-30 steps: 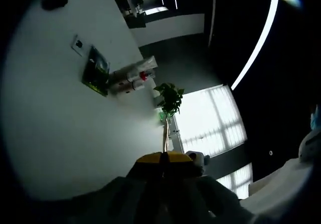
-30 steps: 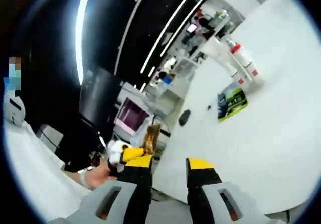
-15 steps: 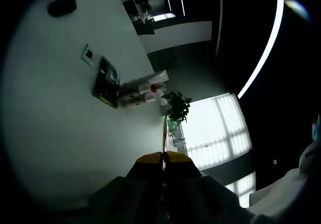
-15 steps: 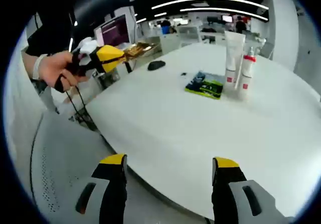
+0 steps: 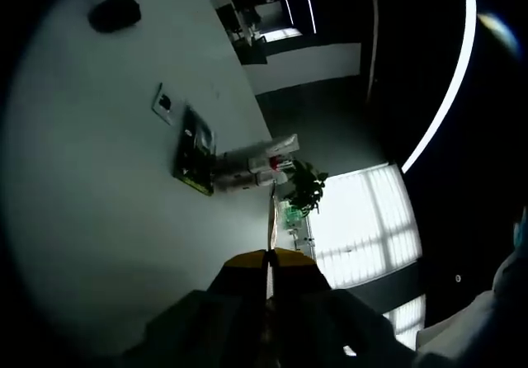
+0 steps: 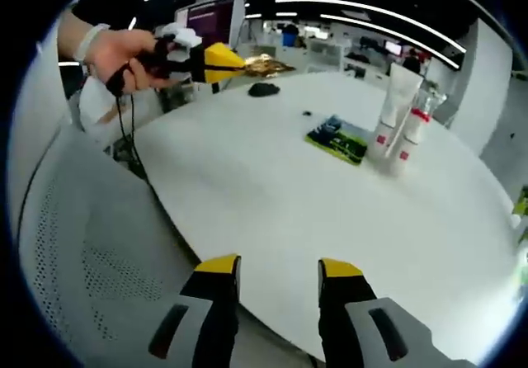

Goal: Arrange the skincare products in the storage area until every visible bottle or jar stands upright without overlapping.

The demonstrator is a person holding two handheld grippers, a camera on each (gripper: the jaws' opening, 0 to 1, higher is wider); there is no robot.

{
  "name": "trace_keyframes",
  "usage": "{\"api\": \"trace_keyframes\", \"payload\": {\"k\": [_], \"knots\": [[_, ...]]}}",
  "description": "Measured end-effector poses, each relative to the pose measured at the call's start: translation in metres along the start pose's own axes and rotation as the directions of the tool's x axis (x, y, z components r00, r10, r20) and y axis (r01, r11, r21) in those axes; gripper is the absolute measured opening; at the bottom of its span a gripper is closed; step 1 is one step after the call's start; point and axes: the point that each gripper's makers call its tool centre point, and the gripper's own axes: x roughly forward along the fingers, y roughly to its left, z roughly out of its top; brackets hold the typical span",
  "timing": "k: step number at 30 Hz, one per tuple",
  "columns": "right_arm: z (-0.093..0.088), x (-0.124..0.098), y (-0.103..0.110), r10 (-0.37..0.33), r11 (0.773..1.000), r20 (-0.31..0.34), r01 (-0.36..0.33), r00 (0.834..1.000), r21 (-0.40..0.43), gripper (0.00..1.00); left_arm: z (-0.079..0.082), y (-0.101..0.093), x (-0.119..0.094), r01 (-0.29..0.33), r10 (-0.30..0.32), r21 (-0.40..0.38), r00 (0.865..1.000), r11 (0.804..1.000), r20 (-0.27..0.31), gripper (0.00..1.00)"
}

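Standing near table [image 6: 272,186] edge, tube [image 6: 398,102], bottle [image 6: 410,137]

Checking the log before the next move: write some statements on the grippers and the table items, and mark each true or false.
1. The left gripper is shut on a thin gold sachet. True.
2. The right gripper holds a bottle. False: its jaws are apart with nothing between them.
3. The white tube lies flat. False: it stands upright.
4. The green packet lies flat beside the tube. True.
5. The red-capped bottle stands on the table. True.
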Motion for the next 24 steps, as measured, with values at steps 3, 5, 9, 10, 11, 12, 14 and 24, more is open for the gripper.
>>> {"api": "trace_keyframes", "payload": {"k": [3,5,9,10,11,12,14,24], "knots": [[-0.002,0.001,0.004,0.014,0.999,-0.019,-0.015,1.000,-0.031,0.36,0.010,0.005,0.004,-0.013,0.013,-0.008,1.000,1.000,0.017,0.00],[-0.002,0.002,0.005,0.019,0.999,-0.022,-0.020,1.000,-0.035,0.36,0.015,0.011,0.005,-0.028,0.028,-0.010,0.999,1.000,0.022,0.00],[-0.005,0.002,0.002,0.014,1.000,-0.033,-0.015,0.999,-0.026,0.34,0.025,0.023,0.009,-0.058,0.059,-0.026,0.997,0.998,0.045,0.00],[-0.005,0.002,0.002,0.013,1.000,-0.033,-0.014,0.999,-0.026,0.33,0.028,0.025,0.010,-0.061,0.062,-0.028,0.997,0.998,0.051,0.00],[-0.005,0.002,0.002,0.012,1.000,-0.032,-0.013,0.999,-0.028,0.33,0.032,0.029,0.012,-0.068,0.070,-0.034,0.996,0.997,0.056,0.00],[-0.005,0.002,0.003,0.014,0.999,-0.034,-0.015,0.999,-0.029,0.33,0.035,0.032,0.012,-0.076,0.078,-0.039,0.995,0.996,0.062,0.00],[-0.006,0.002,0.003,0.015,0.999,-0.040,-0.016,0.999,-0.033,0.32,0.043,0.035,0.015,-0.082,0.086,-0.047,0.993,0.996,0.079,0.00],[-0.009,0.002,0.001,0.014,0.999,-0.053,-0.016,0.998,-0.036,0.29,0.066,0.069,0.032,-0.193,0.199,-0.064,0.975,0.979,0.099,0.00]]}}
